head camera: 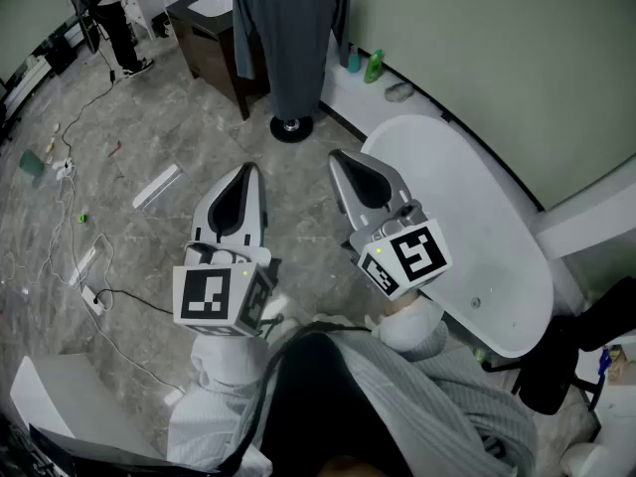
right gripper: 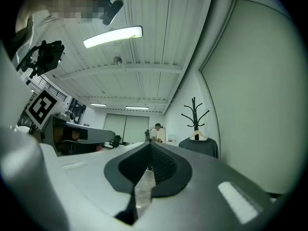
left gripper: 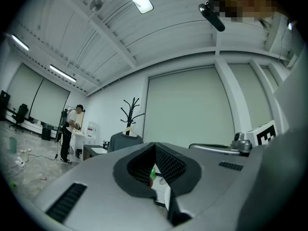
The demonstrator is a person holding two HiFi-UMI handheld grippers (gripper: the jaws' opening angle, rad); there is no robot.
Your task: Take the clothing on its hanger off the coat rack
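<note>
Nothing done yet: grey shirt hangs on the coat rack at 12 o'clock, your left gripper and right gripper both clenched empty

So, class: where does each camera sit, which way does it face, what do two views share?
Head view: on the person's head, facing steeply down; shows left gripper, right gripper, pale sleeves.
Left gripper view: on that gripper, along its shut jaws, towards the black branched coat rack.
Right gripper view: likewise; both gripper views show the hanging dark grey sweater.
</note>
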